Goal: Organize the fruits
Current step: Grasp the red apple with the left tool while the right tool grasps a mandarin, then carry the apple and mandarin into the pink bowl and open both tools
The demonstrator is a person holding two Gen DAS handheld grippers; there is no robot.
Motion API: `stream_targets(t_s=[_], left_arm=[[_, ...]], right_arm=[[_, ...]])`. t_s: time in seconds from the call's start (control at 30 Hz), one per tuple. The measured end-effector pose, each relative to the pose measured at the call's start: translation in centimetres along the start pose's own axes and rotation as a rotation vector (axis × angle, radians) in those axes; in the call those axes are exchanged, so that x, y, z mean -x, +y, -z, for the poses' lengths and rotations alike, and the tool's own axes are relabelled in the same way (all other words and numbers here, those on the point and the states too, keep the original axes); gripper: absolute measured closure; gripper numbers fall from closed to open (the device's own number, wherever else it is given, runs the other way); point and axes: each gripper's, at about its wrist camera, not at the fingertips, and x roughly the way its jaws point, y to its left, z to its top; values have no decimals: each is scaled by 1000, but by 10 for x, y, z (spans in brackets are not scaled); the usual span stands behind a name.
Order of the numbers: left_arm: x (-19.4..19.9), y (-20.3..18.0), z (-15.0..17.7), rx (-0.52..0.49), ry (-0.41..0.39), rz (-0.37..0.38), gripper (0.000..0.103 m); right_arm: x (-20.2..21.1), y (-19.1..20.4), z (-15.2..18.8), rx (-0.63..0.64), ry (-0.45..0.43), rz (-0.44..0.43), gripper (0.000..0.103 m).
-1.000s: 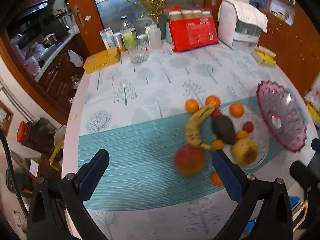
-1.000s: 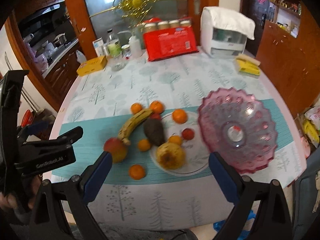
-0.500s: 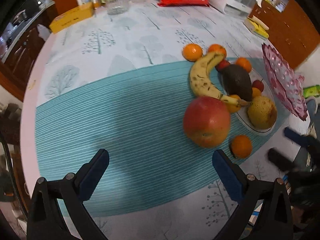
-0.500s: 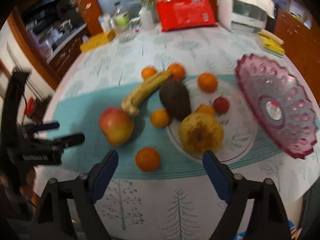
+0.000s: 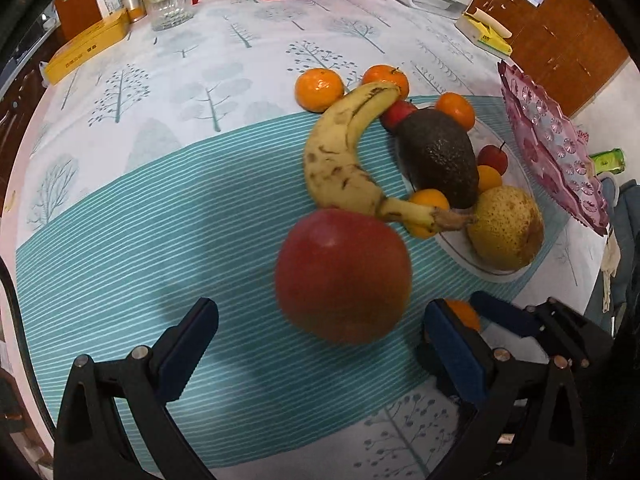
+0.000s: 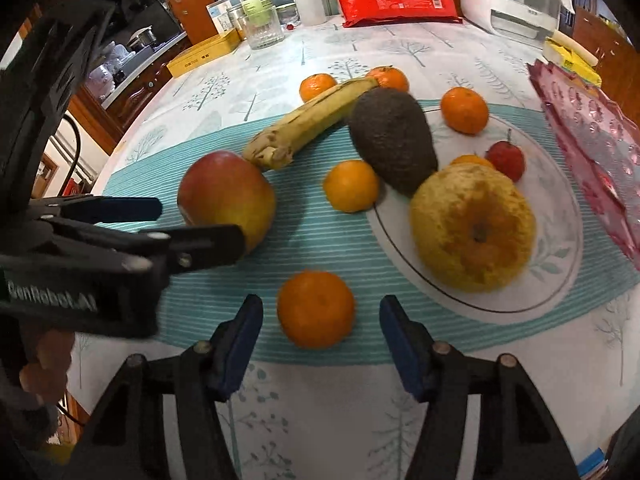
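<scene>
Loose tangerine (image 6: 316, 309) lies alone on the striped teal runner (image 6: 344, 240), at 6 o'clock of the fruit cluster, off the white plate (image 6: 560, 248). Right tongs (image 6: 320, 336) bracket it: blue pads either side, a gap visible on both, so not yet pinching. The jaws have just been closing, with the tangerine between them. Step in hand, as I judge it: the first pick-ups, both tongs lowered onto a fruit each.

Red-yellow apple (image 5: 344, 276) sits on the runner at 9 o'clock of the tangerine. Left tongs (image 5: 320, 340) spread wide around it, pads clear of the skin, apple just ahead of the fingertips. In the right wrist view the left tongs reach in from 9 o'clock, one finger crossing the apple's lower edge.

Outward: banana (image 5: 344, 152) curves at 12 o'clock of the apple, its stem end over a small orange (image 5: 428, 208) beside the plate rim. Avocado (image 6: 392, 140) overlaps the plate's edge; a russeted pear (image 6: 472, 228), a small red fruit (image 6: 506, 158) and more tangerines are on the plate. Pink glass dish (image 6: 592, 152) at 3 o'clock, no fruit seen in it, likely the destination.

Next move calls for: right pads closing until they seat at the tangerine's widest girth, then a straight lift. Left tongs need to advance further around the apple before closing; it is round and could roll toward the banana.
</scene>
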Motion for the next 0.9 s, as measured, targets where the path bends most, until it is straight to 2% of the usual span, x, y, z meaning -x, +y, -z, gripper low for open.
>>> stream_targets(t_s=[0.07,0.17,0.27,0.33,0.37,0.43,0.47,0.6,0.73,0.9], left_arm=[[-3,-1,-2,11,-8,1,1],[-6,-1,-3,38,-25,0,1],[-11,-2,-4,43,-28,-12,6],[-15,-4,-4,38,-31,-26,18],[-18,-4,-4,35,-27,-26,20],[-19,-4,-3,42,-27,16,35],[-18,-4,-3,43,-31,25,35],[-17,-12,1,0,-51,-19,36],[-11,-9,7,10,-37,-19,36],[16,-8,18,-2,-54,-10,36]], right_arm=[[-6,2,-1,17,4,3,50],[-5,6,-2,48,-13,7,62],[-5,3,0,38,-10,-11,64],[-4,2,2,34,-7,-13,64],[-3,2,3,33,-4,-12,64],[-2,0,5,32,2,-12,64],[-1,-1,6,30,5,-14,64],[5,-4,10,20,3,-17,64],[13,-7,9,13,-7,-18,64],[35,-11,7,13,-42,-7,64]])
